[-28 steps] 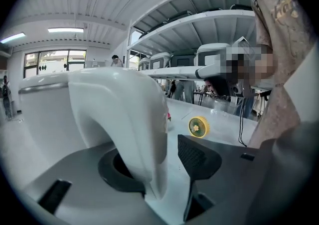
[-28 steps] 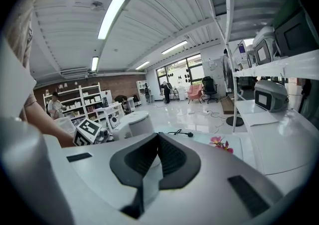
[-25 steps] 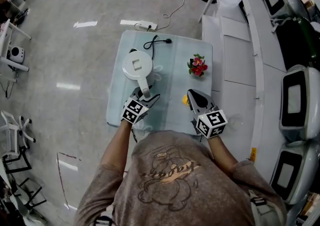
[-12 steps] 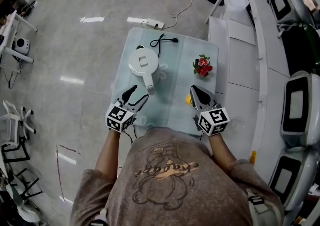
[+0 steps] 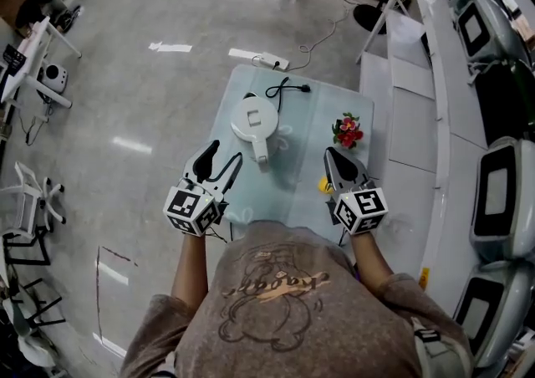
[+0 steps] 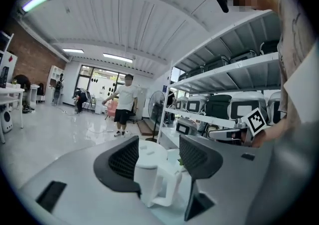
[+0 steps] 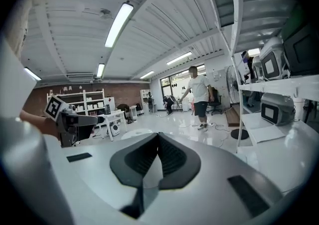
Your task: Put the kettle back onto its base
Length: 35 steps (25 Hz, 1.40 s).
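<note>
The kettle (image 5: 255, 120) stands upright on the left half of the table (image 5: 305, 159), just above the centre of the head view, with its handle pointing toward the lower edge of the frame. We see no separate base and judge that it lies under the kettle. The black cord (image 5: 287, 88) lies just above the kettle.

The left gripper (image 5: 224, 155) sits below and left of the kettle and clear of it. Its jaws are spread wide with nothing between the pads. The right gripper (image 5: 332, 155) sits at lower right, with its jaws together and empty. The red flowers (image 5: 349, 130) stand above the right gripper.

We judge the placement done and the release step in hand. The next move calls only for confirming that the kettle seats flat. If it does not, the left gripper must take the handle again.
</note>
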{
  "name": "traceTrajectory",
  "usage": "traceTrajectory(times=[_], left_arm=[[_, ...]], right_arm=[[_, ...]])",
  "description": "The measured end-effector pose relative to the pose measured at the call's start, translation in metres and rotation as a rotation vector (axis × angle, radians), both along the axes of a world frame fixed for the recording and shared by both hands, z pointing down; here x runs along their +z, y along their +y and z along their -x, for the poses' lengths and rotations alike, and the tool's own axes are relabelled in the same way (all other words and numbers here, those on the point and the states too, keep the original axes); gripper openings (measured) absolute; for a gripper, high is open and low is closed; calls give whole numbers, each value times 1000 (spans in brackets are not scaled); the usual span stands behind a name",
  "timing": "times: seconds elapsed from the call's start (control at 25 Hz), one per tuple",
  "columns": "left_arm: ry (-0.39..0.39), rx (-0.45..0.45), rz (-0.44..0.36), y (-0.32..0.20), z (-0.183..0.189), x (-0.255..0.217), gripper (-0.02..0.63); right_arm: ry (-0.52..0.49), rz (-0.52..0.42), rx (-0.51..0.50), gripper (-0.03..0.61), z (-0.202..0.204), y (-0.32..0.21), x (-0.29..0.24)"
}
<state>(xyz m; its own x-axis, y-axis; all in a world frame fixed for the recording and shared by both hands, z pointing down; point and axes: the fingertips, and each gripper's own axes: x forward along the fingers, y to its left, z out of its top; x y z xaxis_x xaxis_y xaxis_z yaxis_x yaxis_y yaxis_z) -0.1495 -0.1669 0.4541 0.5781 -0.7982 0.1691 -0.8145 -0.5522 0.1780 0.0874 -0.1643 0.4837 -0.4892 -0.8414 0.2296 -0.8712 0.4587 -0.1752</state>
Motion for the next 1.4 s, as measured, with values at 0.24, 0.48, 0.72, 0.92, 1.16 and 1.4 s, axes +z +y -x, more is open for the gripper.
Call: traceTrajectory(times=[0.24, 0.48, 0.72, 0.92, 1.16, 1.4], left_arm=[[-7, -86, -58, -3, 7, -17, 254], [-68, -118, -56, 2, 10, 0, 96], [-88, -162, -43, 3, 14, 18, 21], [-79, -157, -43, 2, 9, 17, 21], [-61, -152, -30, 3, 2, 14, 21], [-51, -161, -10, 7, 5, 17, 21]], right_arm=[[-15, -33, 19, 0, 0, -3, -11], [-11, -42, 36, 0, -4, -3, -8], [6, -32, 42, 0, -9, 0, 1], [11, -24, 32, -1, -8, 2, 6], [3, -20, 16, -2, -5, 4, 5], [2, -18, 1, -1, -2, 4, 7]])
